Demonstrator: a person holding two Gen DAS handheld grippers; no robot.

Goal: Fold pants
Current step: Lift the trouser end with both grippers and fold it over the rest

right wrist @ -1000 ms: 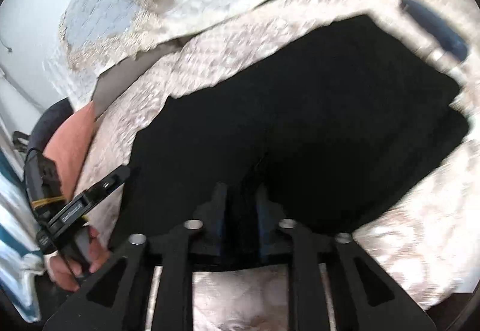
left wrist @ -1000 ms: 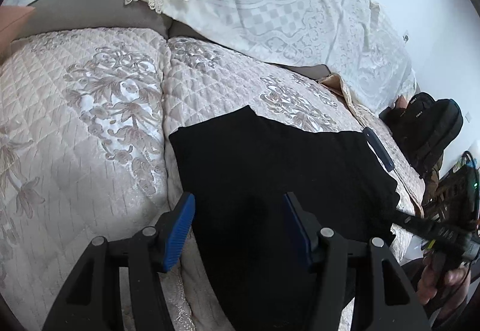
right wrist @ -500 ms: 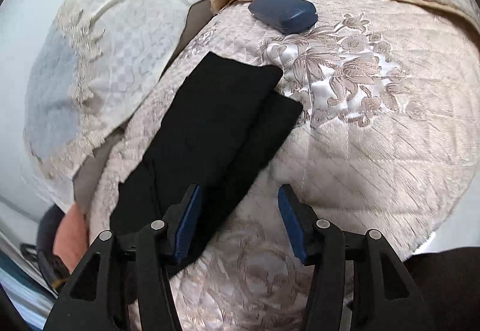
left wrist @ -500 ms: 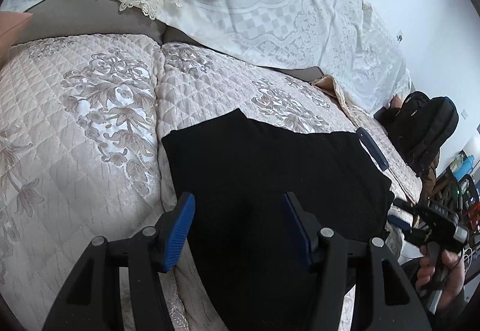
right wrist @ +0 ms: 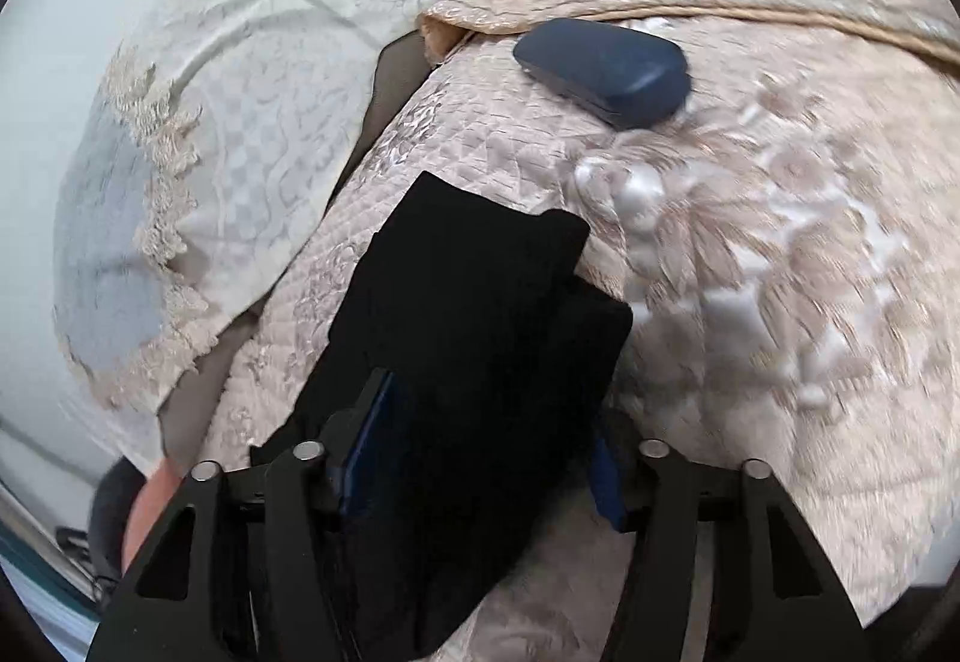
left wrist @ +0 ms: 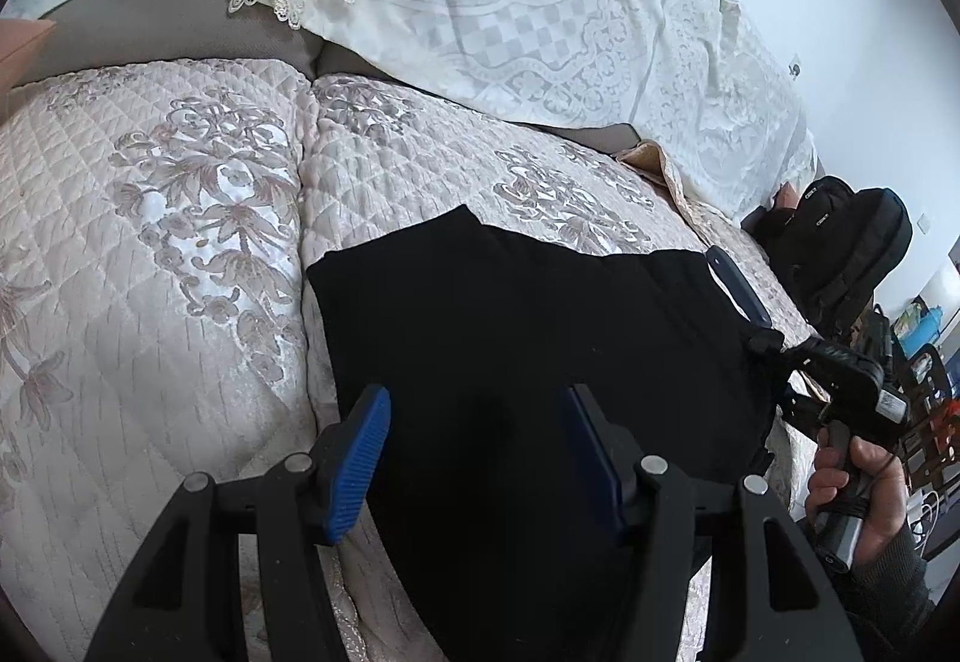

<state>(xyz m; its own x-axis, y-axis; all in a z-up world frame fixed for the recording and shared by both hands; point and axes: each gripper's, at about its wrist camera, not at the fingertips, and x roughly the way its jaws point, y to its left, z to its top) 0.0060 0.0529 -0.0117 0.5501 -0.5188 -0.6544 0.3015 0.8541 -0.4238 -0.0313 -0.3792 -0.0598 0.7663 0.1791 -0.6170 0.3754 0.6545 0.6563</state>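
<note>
pants (left wrist: 528, 338) are spread flat on bed (left wrist: 180, 254) for folding | left tool (left wrist: 474, 452) is held open above them, nothing gripped | right tool (right wrist: 480, 458) has just been closing around leg end (right wrist: 498, 302); grip cannot be told

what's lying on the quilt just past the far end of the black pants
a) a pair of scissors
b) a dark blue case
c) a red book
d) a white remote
b, a dark blue case rests on the quilt beyond the far end of the black pants, apart from them in the right wrist view.
</note>
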